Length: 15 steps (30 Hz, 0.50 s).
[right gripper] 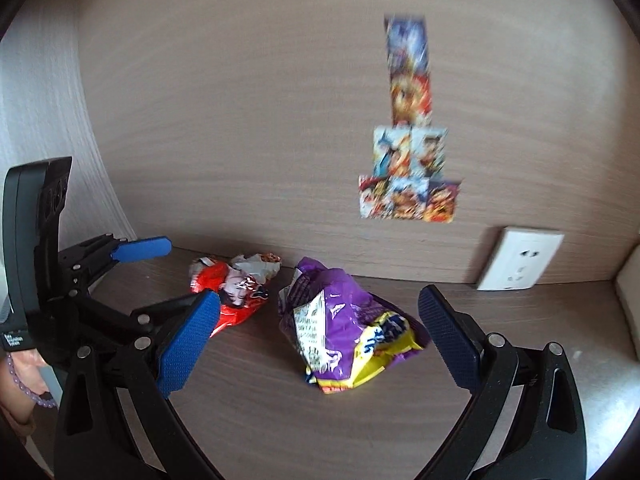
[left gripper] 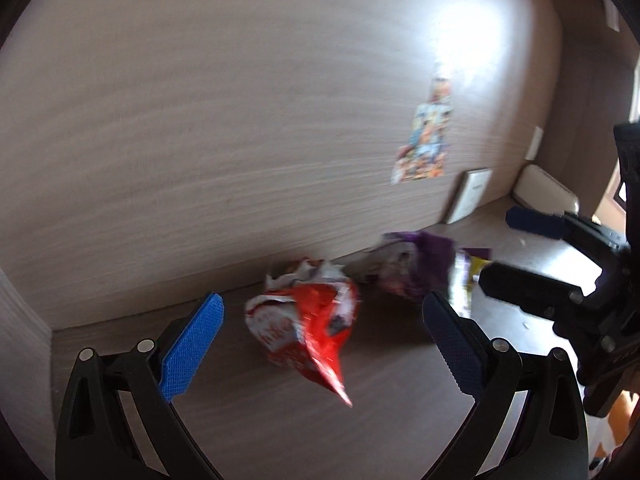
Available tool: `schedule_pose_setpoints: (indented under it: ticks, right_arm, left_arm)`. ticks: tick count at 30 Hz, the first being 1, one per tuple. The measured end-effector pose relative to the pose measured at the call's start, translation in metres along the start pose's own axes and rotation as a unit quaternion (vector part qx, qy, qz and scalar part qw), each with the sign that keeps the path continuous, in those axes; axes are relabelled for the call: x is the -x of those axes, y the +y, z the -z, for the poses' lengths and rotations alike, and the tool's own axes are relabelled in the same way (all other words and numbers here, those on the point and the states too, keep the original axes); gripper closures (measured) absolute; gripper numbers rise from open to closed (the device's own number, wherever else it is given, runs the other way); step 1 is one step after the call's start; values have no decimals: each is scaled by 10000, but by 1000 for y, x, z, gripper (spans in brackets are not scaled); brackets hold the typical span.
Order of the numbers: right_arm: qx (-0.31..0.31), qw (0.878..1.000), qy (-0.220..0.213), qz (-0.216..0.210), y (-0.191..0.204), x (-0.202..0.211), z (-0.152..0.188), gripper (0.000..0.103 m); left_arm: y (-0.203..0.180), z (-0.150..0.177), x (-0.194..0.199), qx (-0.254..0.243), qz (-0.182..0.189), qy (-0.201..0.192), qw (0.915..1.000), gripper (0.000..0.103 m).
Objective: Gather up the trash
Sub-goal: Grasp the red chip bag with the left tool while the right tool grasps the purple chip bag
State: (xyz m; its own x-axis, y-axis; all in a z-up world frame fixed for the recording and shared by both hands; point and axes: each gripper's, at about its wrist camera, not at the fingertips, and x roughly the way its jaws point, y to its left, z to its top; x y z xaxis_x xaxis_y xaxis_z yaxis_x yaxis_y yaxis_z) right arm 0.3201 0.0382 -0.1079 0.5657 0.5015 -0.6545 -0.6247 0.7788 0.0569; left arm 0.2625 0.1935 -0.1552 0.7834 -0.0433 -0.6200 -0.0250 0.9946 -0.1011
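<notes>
A crumpled red and white snack wrapper (left gripper: 308, 328) lies on the wooden desk, just ahead of and between my left gripper's (left gripper: 324, 308) wide-open blue fingers. It also shows in the right wrist view (right gripper: 234, 288). A crumpled purple and yellow snack bag (right gripper: 344, 332) lies to its right, between my right gripper's (right gripper: 320, 308) open fingers, not touched. The purple bag shows in the left wrist view (left gripper: 416, 268) too. The left gripper (right gripper: 160, 268) shows at the right view's left; the right gripper (left gripper: 500, 244) at the left view's right edge.
A wood-grain back wall (right gripper: 240, 120) rises right behind the trash, with colourful stickers (right gripper: 410, 168) on it. A white wall socket (right gripper: 520, 260) sits at the wall's base on the right. A side panel (right gripper: 40, 100) closes the left. A beige object (left gripper: 544, 192) lies far right.
</notes>
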Motion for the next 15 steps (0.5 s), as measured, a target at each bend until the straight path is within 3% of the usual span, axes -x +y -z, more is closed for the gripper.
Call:
schedule_pose_setpoints:
  ticks: [5, 8, 9, 11, 12, 15]
  right_arm:
    - [-20, 9992, 361, 147, -5, -44, 6, 5]
    - [-53, 9977, 617, 274, -7, -65, 7, 5]
    - [-61, 9970, 721, 275, -8, -73, 8, 5]
    - [-67, 9961, 852, 212, -9, -81, 9, 22]
    - [-140, 9960, 873, 163, -10, -82, 10, 39]
    - [-253, 9952, 927, 209, -13, -78, 10, 50]
  left_arm:
    - [23, -2, -32, 349, 39, 251, 9991, 7]
    - [27, -3, -47, 375, 112, 433, 9983, 19]
    - [26, -3, -54, 348, 168, 545, 9978, 29]
    - [20, -2, -60, 196, 61, 612, 9979, 32]
    - [18, -1, -60, 151, 60, 619, 9979, 32]
    - [7, -2, -56, 7, 11, 636, 9980, 34]
